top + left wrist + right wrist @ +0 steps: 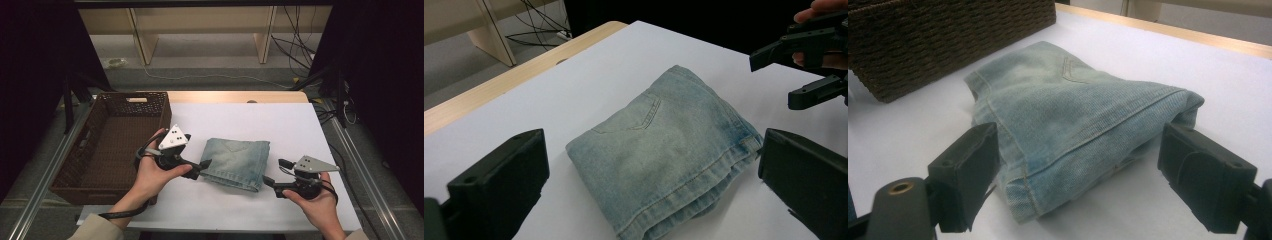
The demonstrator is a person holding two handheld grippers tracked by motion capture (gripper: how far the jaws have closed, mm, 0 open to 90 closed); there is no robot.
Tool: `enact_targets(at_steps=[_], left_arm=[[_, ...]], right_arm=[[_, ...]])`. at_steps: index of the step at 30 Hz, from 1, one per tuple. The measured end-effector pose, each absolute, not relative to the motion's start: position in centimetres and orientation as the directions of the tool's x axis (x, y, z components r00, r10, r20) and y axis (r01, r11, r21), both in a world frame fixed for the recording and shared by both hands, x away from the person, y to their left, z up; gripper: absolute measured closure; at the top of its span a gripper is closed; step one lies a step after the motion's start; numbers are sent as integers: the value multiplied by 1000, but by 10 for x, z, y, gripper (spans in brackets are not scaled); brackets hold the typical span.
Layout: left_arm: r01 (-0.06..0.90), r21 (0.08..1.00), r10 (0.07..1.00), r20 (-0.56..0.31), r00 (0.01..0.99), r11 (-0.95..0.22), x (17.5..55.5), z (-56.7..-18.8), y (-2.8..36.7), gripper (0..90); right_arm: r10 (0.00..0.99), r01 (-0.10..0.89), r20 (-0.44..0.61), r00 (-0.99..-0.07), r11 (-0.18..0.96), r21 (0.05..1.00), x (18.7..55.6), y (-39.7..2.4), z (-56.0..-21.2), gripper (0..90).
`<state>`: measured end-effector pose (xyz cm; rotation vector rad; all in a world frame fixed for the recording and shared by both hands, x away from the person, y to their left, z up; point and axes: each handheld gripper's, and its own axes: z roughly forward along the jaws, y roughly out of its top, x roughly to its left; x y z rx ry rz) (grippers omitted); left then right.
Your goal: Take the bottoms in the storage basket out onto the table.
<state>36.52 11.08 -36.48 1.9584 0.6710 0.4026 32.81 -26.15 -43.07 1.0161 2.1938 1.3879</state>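
So, folded jeans flat on the white table, sitting right between the two tongs. Left gripper just off the near-left corner of the denim – jaws spread wide, nothing pinched, fabric lying ahead of them in the left gripper view. Right gripper close at the opposite edge, jaws also apart, straddling the folded corner without pressing on it – clear gap on each side in the right gripper view. Brown wicker basket out beyond the left gripper, on the side away from the jeans.
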Motion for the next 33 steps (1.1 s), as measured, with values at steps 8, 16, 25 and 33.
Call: enact_targets(at_steps=[8, 16, 25, 33], left_arm=[[292, 892, 638, -6, 770, -344, 362, -365, 130, 0], [298, 895, 657, -8, 754, -332, 358, -365, 145, 0], [305, 896, 667, -13, 745, -323, 355, -365, 159, 0], [301, 903, 684, -11, 729, -306, 351, -365, 174, 0]], right_arm=[[729, 385, 81, -680, 261, 885, 328, -262, -431, 181], [728, 386, 80, -680, 263, 884, 328, -262, -431, 181], [726, 386, 80, -683, 265, 884, 328, -262, -431, 181], [726, 388, 81, -683, 266, 882, 328, -262, -431, 181]])
